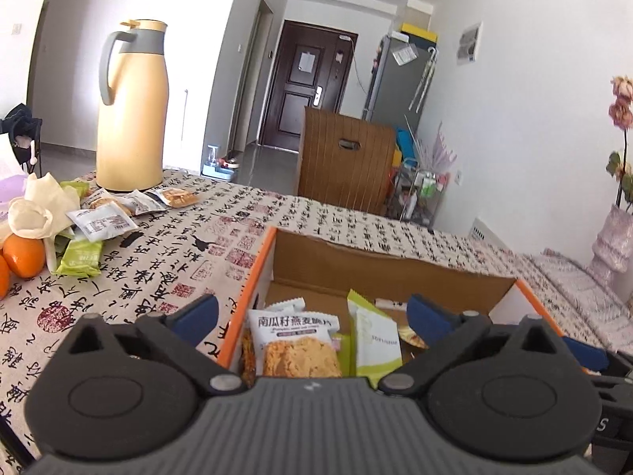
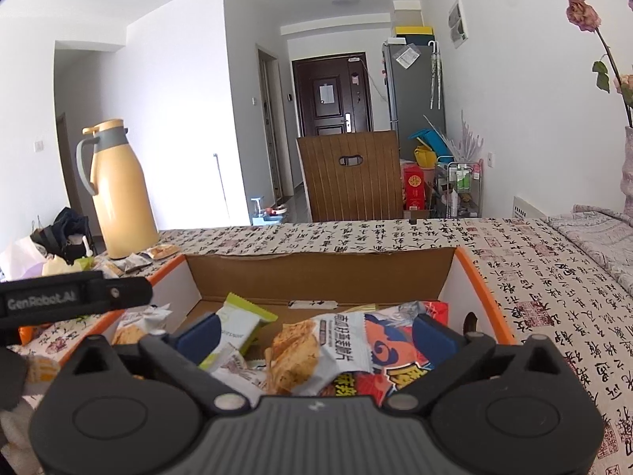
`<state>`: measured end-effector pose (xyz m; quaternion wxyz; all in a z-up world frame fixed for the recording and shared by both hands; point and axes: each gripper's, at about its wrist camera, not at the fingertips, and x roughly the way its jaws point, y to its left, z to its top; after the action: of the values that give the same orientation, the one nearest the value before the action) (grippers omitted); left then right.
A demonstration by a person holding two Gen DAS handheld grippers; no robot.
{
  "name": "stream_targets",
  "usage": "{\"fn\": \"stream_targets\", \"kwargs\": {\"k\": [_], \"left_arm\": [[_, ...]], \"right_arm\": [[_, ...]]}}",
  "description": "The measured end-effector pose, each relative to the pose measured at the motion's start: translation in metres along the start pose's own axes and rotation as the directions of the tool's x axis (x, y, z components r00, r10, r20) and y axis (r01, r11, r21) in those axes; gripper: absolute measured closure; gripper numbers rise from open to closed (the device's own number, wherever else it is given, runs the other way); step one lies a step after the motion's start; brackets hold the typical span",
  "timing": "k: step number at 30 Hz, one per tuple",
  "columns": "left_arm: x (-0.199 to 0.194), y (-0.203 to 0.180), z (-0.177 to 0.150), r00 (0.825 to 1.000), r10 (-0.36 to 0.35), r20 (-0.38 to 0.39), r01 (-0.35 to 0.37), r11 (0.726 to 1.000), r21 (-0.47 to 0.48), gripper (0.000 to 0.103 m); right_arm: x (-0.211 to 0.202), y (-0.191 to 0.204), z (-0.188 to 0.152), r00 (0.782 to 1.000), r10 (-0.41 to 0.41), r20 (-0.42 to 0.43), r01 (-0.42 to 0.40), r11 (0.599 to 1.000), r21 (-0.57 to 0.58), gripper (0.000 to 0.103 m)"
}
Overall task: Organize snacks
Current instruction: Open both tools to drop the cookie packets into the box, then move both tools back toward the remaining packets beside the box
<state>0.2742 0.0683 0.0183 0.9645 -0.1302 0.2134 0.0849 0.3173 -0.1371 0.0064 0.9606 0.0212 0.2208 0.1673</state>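
Left wrist view: we see our left tongs (image 1: 312, 318) spread wide over the cardboard box (image 1: 391, 267) on the desk (image 1: 166, 273), w/ nothing pinched. Under them, in the box, stand a white oat-crisp pack (image 1: 294, 340) and a green-and-white pack (image 1: 376, 340).

Right wrist view: our right tongs (image 2: 314, 334) are spread wide too, empty, low over the same box. A grey crisp pack (image 2: 316, 352) and a red-and-blue pack (image 2: 399, 352) lie loose between the blue pads, not squeezed. Looks to us like both tongs just let snacks go.

So some of the job is done: several packs are in the box. But lots are left. Over by the yellow jug (image 1: 130, 111) on the far left of the desk we still count a small pile of packs (image 1: 118, 209), plus a green bar (image 1: 79, 259) next to the oranges (image 1: 23, 255). We think about half is done, maybe less. Next we'd go back left for more.
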Motion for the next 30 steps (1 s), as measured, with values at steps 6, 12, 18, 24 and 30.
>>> {"fn": "stream_targets", "kwargs": {"k": [6,12,18,24,30], "left_arm": [[0.0,0.002,0.001,1.0,-0.002,-0.006,0.002,1.0,-0.011,0.0],[0.001,-0.001,0.001,1.0,-0.002,-0.01,0.002,1.0,0.001,0.0],[-0.007,-0.002,0.008,1.0,0.018,-0.005,-0.018,1.0,-0.003,0.0],[-0.028,-0.003,0.017,1.0,0.011,0.01,-0.011,1.0,0.003,0.0],[-0.054,0.001,0.015,1.0,0.006,0.018,-0.007,1.0,0.012,0.0]], "right_arm": [[0.001,-0.001,-0.001,1.0,-0.007,-0.007,0.007,1.0,0.002,0.0],[0.001,0.001,0.0,1.0,-0.008,-0.006,0.008,1.0,-0.006,0.0],[-0.005,0.003,0.009,1.0,-0.01,-0.001,0.01,1.0,-0.001,0.0],[-0.023,0.013,0.016,1.0,-0.01,0.007,0.01,1.0,-0.02,0.0],[-0.048,0.023,0.014,1.0,0.001,0.017,0.0,0.999,-0.032,0.0]]}}
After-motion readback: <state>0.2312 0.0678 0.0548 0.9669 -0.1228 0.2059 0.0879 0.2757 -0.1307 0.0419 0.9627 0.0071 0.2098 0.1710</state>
